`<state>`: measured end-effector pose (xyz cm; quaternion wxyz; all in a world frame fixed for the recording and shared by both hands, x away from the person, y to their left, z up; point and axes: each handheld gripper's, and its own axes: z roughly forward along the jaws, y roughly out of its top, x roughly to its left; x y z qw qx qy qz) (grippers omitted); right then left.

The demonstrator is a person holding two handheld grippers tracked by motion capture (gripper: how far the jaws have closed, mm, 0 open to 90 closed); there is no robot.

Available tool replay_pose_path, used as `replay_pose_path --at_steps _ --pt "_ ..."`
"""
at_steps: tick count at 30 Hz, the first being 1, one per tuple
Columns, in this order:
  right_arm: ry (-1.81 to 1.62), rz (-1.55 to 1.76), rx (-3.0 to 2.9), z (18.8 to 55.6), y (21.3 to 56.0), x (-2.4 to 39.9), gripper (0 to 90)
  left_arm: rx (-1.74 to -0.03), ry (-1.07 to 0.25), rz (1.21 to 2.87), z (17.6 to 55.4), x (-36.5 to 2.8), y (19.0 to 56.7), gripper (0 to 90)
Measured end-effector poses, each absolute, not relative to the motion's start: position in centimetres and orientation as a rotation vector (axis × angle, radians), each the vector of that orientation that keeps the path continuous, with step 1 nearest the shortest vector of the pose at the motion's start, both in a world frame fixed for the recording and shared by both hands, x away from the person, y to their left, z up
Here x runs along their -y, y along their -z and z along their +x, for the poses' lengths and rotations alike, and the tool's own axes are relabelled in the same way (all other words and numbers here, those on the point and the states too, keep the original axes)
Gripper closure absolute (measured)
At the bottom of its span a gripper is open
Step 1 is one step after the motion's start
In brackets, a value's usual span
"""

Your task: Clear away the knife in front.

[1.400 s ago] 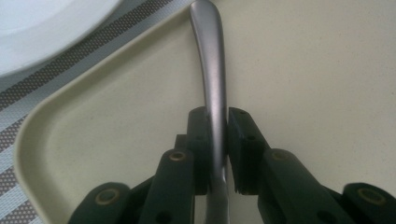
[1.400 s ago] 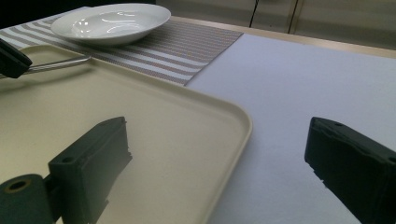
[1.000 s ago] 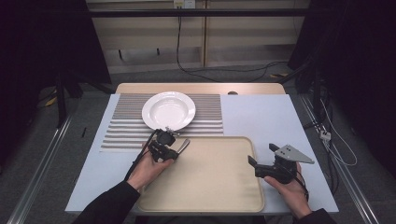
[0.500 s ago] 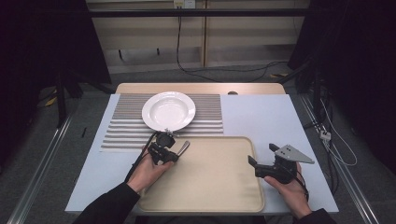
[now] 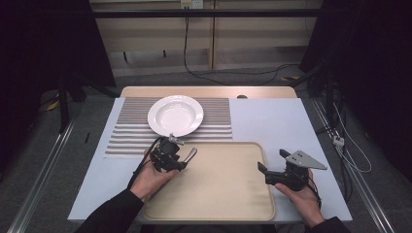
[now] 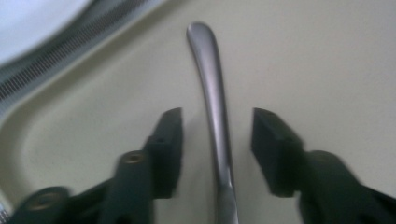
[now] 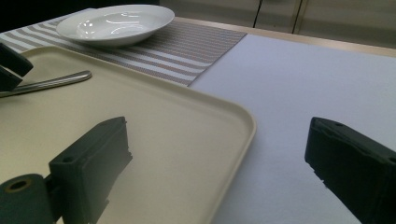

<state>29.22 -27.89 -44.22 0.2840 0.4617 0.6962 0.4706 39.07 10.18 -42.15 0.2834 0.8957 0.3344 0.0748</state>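
Note:
A metal utensil's handle (image 6: 210, 79) runs lengthwise between the jaws of my left gripper (image 6: 216, 123), which stand apart on either side of it, open. In the high view my left gripper (image 5: 178, 157) is at the near-left corner of the beige tray (image 5: 218, 194), with the handle's end (image 5: 191, 154) pointing right over the tray. The utensil's head is hidden. I cannot tell whether the handle (image 7: 51, 81) rests on the tray or hangs just above it. My right gripper (image 5: 272, 161) is open at the tray's right rim, one jaw over the tray (image 7: 187, 121) and one over the table.
A white deep plate (image 5: 175, 115) stands on a striped placemat (image 5: 214, 121) just beyond the tray. The light tabletop (image 5: 277, 121) stretches to the right of the mat. Cables trail on the floor at the right.
The utensil handle's end has sunk slightly toward the tray. Both hands stay where they were.

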Motion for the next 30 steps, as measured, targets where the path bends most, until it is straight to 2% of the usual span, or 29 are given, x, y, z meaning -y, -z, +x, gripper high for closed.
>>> replay_pose_path --at_steps 3,7,11,13,16,23,25,27,30 --pt "-1.261 1.232 -1.865 29.2 44.2 27.9 6.4 -0.877 -0.212 2.366 39.1 -10.2 42.0 31.0" --pt "-1.266 1.238 -1.861 29.2 44.2 27.9 6.4 -0.887 -0.204 2.335 39.3 -10.3 41.9 17.0" --pt "-1.267 1.238 -1.861 29.2 44.2 28.0 6.4 -0.843 -0.235 2.311 39.0 -10.1 41.7 10.8" --pt "-1.266 1.240 -1.862 29.2 44.2 28.0 6.4 -0.808 -0.222 2.298 38.8 -10.1 41.6 11.2" --pt "-1.265 1.235 -1.861 29.2 44.2 28.0 6.4 -0.765 -0.225 2.283 38.3 -9.8 41.5 21.6" --pt "-1.257 1.233 -1.860 29.2 44.2 27.9 6.5 -0.706 -0.218 2.284 37.9 -8.9 42.0 72.6" --pt "-1.254 1.233 -1.859 29.2 44.2 27.9 6.5 -0.707 -0.215 2.303 38.0 -8.7 42.5 84.1" --pt "-1.251 1.232 -1.862 29.2 44.2 27.8 6.5 -0.703 -0.216 2.318 38.1 -8.4 42.8 90.0" --pt "-1.249 1.231 -1.858 29.2 44.2 27.9 6.5 -0.698 -0.235 2.340 38.1 -7.9 43.2 90.0"
